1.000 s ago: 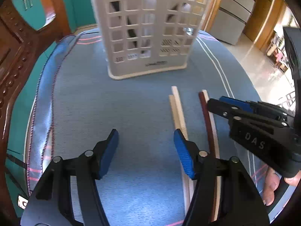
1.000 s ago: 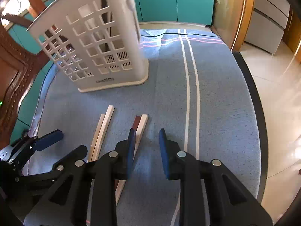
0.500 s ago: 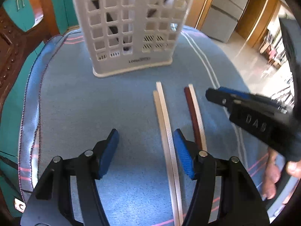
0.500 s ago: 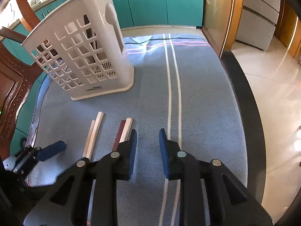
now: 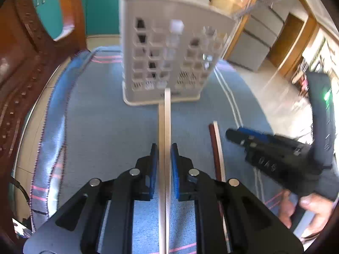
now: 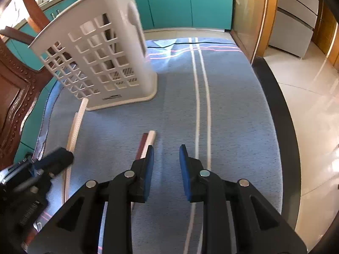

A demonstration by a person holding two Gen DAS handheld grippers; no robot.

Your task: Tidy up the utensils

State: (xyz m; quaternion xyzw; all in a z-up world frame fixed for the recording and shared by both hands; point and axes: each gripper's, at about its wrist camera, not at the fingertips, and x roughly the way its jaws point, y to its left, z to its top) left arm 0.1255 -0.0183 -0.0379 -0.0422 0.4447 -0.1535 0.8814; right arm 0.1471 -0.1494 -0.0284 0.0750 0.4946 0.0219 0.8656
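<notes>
The left gripper (image 5: 164, 148) has just closed its jaws on the pale chopsticks (image 5: 165, 127), and its blue pads (image 5: 174, 165) now press on the pair from both sides with the sticks running straight out between them. The far ends of the pale chopsticks reach toward the base of the white basket (image 5: 169, 48), which stands upright on the blue cloth (image 5: 101, 131); whether the tips touch the basket cannot be told from the left wrist view, which is blurred. In the right wrist view the same pair (image 6: 74, 131) shows at the left, one end close to the basket's (image 6: 101, 63) lower corner, the other end passing behind the left gripper (image 6: 57, 158). The right gripper (image 6: 166, 154) is narrowly open with nothing between its pads, only bare cloth (image 6: 233, 127) showing in the gap. Just beside its left finger lie the dark-and-light chopsticks (image 6: 147, 141), flat on the cloth and side by side, ends pointing toward the basket. From the left wrist view this second pair (image 5: 216, 148) lies to the right of the held pair, apart from it, with the right gripper (image 5: 243, 135) near its far end. A hand (image 5: 307, 209) grips the right tool's handle at the lower right edge.
</notes>
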